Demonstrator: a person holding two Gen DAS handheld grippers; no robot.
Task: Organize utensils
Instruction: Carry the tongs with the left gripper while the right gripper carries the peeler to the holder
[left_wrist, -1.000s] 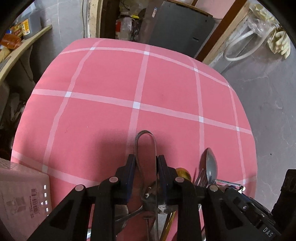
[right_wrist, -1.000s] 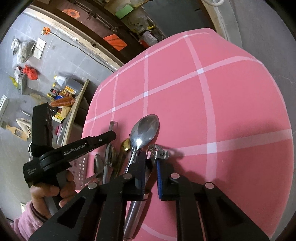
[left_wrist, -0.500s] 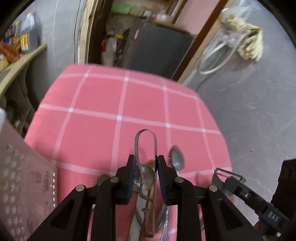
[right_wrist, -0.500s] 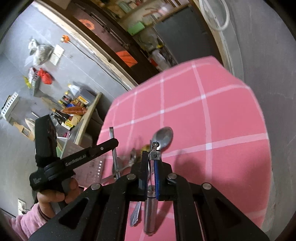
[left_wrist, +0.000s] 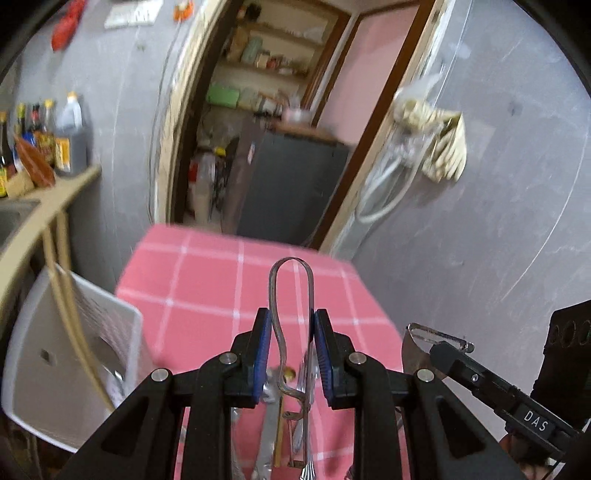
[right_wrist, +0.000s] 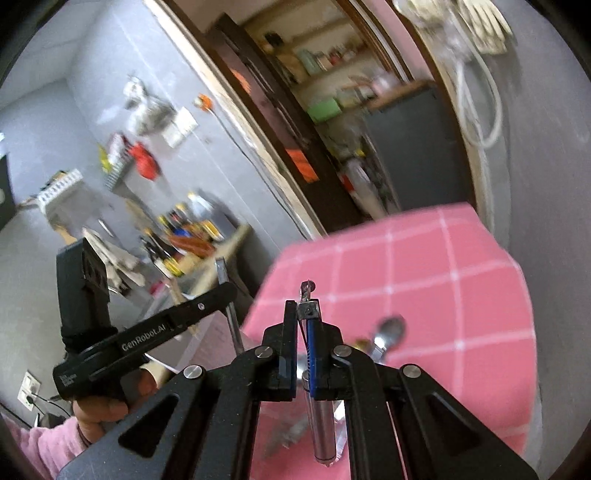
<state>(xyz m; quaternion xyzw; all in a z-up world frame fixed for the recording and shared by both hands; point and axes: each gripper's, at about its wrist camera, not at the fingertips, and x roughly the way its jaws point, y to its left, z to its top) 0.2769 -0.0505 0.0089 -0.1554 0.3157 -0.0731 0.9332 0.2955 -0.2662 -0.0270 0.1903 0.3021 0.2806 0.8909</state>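
Both hands now higher, tongs (left_wrist: 291, 347) angled downward.

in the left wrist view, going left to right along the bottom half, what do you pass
white basket → pink checked tablecloth → metal loop utensil clamped in the left gripper → peeler held by the right gripper

Tongs (left_wrist: 291, 295) were thin bent metal, shiny. Peeler (right_wrist: 320, 417) had brushed-steel handle, smooth. Both grippers: matt black plastic w/ blue pads (left_wrist: 261, 343). Tablecloth (left_wrist: 207, 288) was pink checked cloth, matt. Basket (left_wrist: 74, 354) white plastic, perforated. Walls (left_wrist: 480, 221) rough grey.
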